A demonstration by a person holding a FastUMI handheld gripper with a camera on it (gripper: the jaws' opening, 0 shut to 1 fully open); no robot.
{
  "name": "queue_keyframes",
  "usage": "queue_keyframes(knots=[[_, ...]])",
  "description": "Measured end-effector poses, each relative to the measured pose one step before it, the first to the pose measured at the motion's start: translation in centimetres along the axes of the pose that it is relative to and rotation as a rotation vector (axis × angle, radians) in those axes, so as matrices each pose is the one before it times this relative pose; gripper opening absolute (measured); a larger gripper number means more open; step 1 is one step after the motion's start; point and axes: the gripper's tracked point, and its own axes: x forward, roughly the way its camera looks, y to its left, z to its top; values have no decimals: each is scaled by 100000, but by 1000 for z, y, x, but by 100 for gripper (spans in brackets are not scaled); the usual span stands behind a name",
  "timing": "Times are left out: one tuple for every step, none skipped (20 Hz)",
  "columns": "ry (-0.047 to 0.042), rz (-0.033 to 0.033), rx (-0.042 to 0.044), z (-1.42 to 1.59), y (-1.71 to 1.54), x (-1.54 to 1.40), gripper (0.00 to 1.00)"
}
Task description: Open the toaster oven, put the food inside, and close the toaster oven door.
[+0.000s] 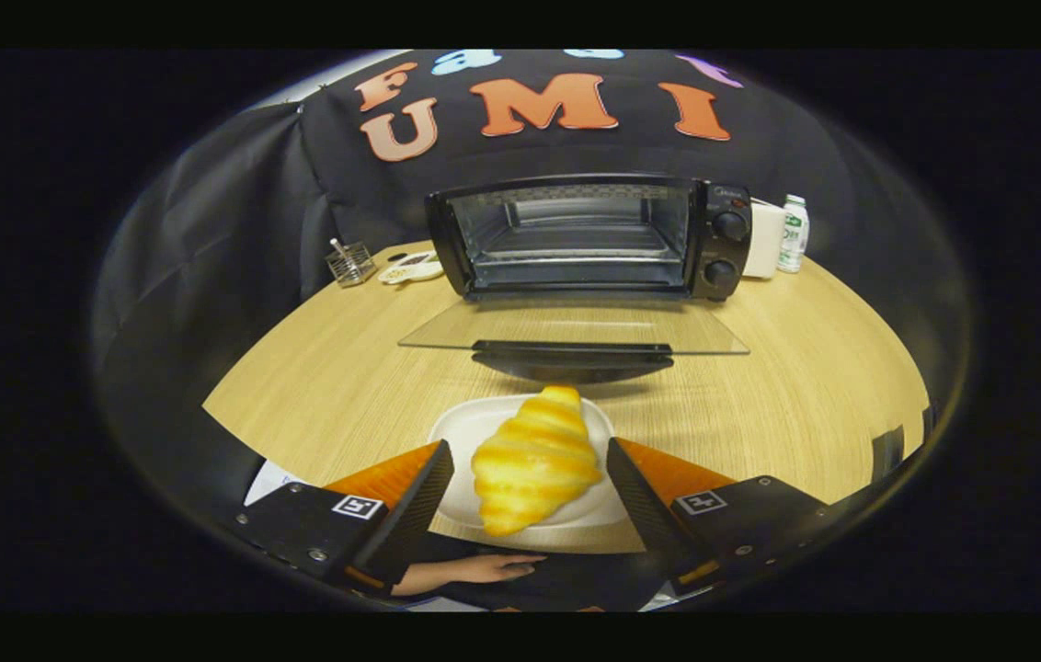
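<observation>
A golden croissant lies on a white plate at the near edge of the round wooden table. My gripper is open, one finger on each side of the croissant. The left finger stands slightly off it and the right finger is very close to its side. Beyond the plate stands the black toaster oven with its glass door folded down flat toward me. The door's dark handle hangs just past the croissant's far tip. The oven's cavity is bare, with a rack inside.
A wire basket and a small white dish sit left of the oven. To its right stand a white box and a small bottle. A person's hand rests below the table's near edge, under the fingers.
</observation>
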Motion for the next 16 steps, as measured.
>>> queue_keyframes(knots=[[2492,-384,-1554,-830,206,6,99],[1395,-1466,-635,-449,-29,-8,99],[511,-3029,-637,-197,-425,238,99],[539,-2546,250,-123,-399,344,100],[887,-1618,618,-156,-159,313,99],[1439,-993,-36,-407,201,353,99],[1485,-330,-403,-461,159,199,99],[72,-518,-1257,-154,165,218,99],[-1175,-1903,-1676,211,-249,262,100],[-444,-1023,-495,16,-184,6,99],[-19,-9,546,-58,-27,40,96],[69,161,571,-93,150,51,94],[-262,751,1062,15,103,-38,88],[382,865,452,-175,59,40,84],[-422,929,1451,126,68,6,77],[-209,1147,1746,23,118,85,71]])
